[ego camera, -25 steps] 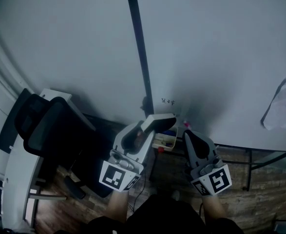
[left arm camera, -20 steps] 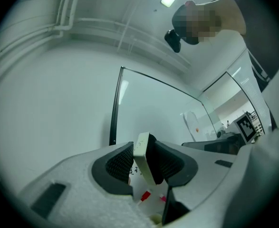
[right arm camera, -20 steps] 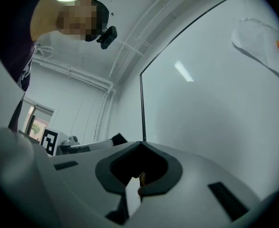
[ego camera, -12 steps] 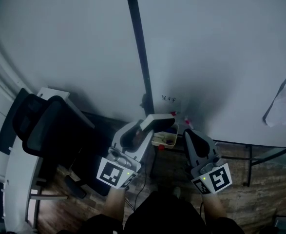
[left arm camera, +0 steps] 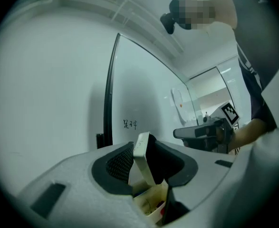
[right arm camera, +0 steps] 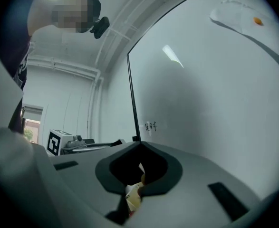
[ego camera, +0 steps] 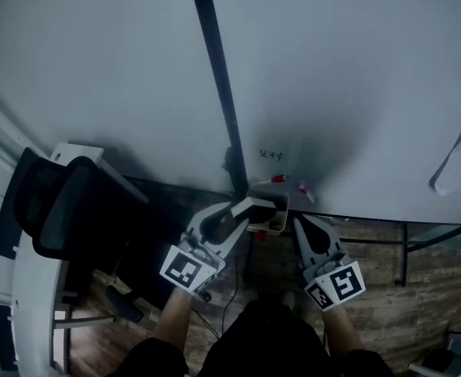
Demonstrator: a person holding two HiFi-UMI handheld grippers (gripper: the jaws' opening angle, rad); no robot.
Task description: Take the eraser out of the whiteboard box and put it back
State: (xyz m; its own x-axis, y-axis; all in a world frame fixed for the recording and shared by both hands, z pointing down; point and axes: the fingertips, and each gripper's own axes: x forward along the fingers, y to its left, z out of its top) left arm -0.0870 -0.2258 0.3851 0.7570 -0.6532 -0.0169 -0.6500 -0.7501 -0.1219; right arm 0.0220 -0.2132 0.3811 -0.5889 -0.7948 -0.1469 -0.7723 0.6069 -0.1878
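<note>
My left gripper (ego camera: pixel 246 213) is shut on a flat whitish eraser (ego camera: pixel 259 203), held edge-on just above the left side of the small cream whiteboard box (ego camera: pixel 280 212). The left gripper view shows the eraser (left arm camera: pixel 142 156) upright between the jaws, with the box (left arm camera: pixel 151 207) and its bits right below. Just right of the box, my right gripper (ego camera: pixel 300 224) is shut and holds nothing; in its own view the jaws (right arm camera: pixel 139 144) meet at the tip and part of the box (right arm camera: pixel 133 194) shows beneath them.
The whiteboard (ego camera: pixel 332 85) fills the background, with a black upright frame bar (ego camera: pixel 213 77) and small writing (ego camera: pixel 271 155). Red markers (ego camera: pixel 280 179) lie by the box. A black office chair (ego camera: pixel 65 210) stands at the left. A paper sheet (ego camera: pixel 459 163) hangs at the right.
Both grippers have sunk toward the box. The eraser, still in the left jaws, now hangs closer over the box.
</note>
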